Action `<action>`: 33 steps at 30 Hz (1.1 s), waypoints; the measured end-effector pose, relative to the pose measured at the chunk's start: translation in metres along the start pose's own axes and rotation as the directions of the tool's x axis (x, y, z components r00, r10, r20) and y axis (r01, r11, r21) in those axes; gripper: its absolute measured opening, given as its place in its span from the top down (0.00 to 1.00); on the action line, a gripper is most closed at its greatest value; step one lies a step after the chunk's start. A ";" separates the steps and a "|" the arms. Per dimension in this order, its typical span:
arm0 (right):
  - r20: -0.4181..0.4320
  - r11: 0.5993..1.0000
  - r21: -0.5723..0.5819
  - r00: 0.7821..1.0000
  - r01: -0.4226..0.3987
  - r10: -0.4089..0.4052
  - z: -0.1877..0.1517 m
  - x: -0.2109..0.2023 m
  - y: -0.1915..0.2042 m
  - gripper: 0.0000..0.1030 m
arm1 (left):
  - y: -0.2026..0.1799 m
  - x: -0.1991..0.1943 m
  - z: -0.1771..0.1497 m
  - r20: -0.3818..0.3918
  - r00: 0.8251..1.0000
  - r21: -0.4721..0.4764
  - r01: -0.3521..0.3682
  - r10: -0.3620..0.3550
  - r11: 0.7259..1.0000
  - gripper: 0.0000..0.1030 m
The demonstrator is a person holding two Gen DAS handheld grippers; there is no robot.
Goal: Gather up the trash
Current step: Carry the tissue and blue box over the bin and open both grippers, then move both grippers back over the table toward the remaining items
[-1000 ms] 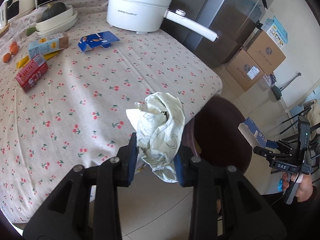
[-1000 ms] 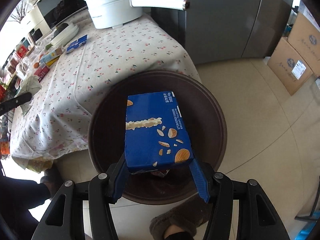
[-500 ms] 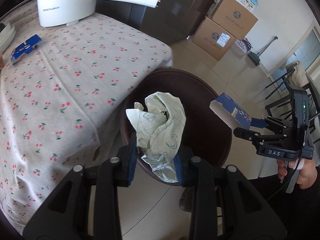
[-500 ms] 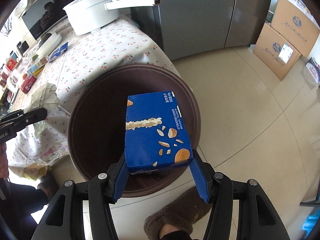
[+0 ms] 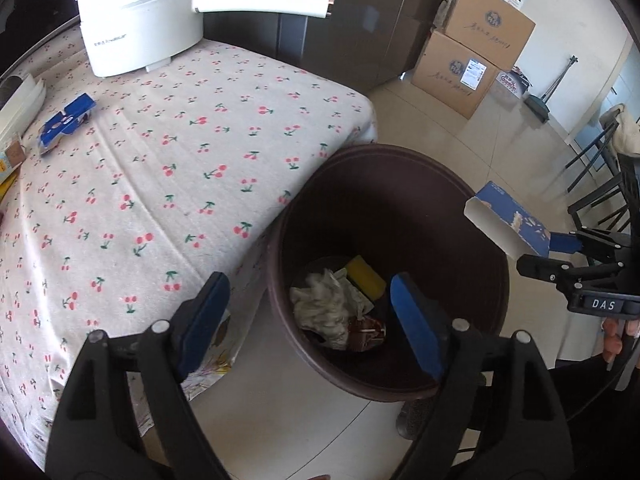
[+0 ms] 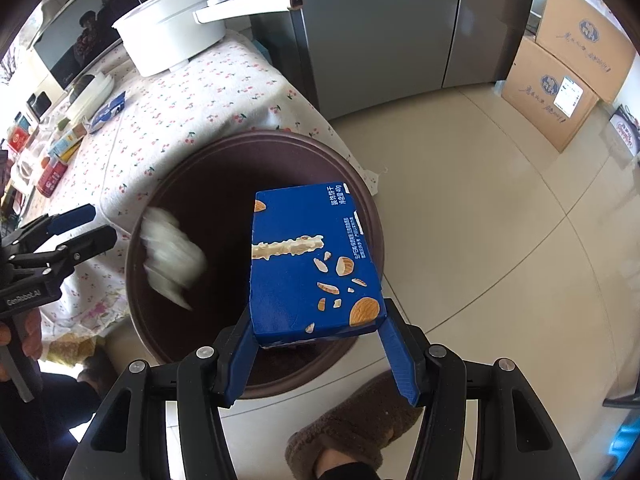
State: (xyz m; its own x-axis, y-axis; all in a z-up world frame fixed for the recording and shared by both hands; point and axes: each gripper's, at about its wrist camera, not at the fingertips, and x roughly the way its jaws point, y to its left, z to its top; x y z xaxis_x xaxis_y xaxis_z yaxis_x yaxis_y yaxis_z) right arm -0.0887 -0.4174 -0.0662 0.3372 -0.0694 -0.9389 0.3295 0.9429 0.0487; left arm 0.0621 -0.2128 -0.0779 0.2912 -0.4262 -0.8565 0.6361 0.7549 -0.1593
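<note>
Blue box (image 6: 312,264) clamped over bin (image 6: 160,208), left gripper (image 5: 308,320) empty

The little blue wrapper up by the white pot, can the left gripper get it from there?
Probably yes: the left hand-held gripper is open and empty, and bare tablecloth lies between it and the blue wrapper.

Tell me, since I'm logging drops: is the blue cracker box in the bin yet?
Not yet. The blue cracker box is clamped in the right gripper, held above the round brown bin.
</note>
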 end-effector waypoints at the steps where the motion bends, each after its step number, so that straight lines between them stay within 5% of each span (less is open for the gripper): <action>1: 0.001 1.000 -0.005 1.000 -0.002 0.002 0.001 0.000 0.002 0.43 | 0.003 -0.002 -0.001 0.000 1.000 -0.006 -0.007 0.007 1.000 0.19; 8: -0.003 1.000 -0.019 1.000 -0.014 0.014 0.008 0.001 0.018 0.41 | 0.024 -0.022 -0.009 0.014 0.999 -0.036 -0.051 0.051 0.998 0.07; 9: -0.003 1.000 -0.011 1.000 -0.017 0.017 0.010 0.001 0.020 0.38 | 0.027 -0.025 -0.009 0.021 0.998 -0.038 -0.060 0.061 0.997 0.05; 11: -0.009 1.000 -0.002 1.000 -0.021 0.021 0.014 0.000 0.025 0.16 | 0.034 -0.030 -0.011 0.029 0.996 -0.052 -0.078 0.080 0.996 0.04; 12: -0.007 1.000 -0.002 1.000 -0.020 0.020 0.015 0.000 0.028 0.15 | 0.038 -0.032 -0.011 0.029 0.996 -0.063 -0.084 0.086 0.995 0.04; 23: -0.008 0.997 -0.062 0.999 -0.038 0.038 0.037 -0.002 0.076 0.15 | 0.094 -0.060 -0.030 0.013 0.986 -0.174 -0.163 0.168 0.971 0.02; 33: -0.015 0.987 -0.156 0.999 -0.047 0.046 0.067 0.005 0.137 0.15 | 0.182 -0.095 -0.058 -0.010 0.972 -0.350 -0.225 0.236 0.909 0.02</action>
State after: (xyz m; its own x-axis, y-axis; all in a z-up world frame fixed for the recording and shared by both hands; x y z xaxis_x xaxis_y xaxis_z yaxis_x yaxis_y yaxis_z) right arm 0.0175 -0.3103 -0.0408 0.3389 -0.0214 -0.9406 0.1716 0.9844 0.0394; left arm 0.1089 -0.0058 -0.0541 0.4259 -0.2308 -0.8748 0.2629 0.9568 -0.1244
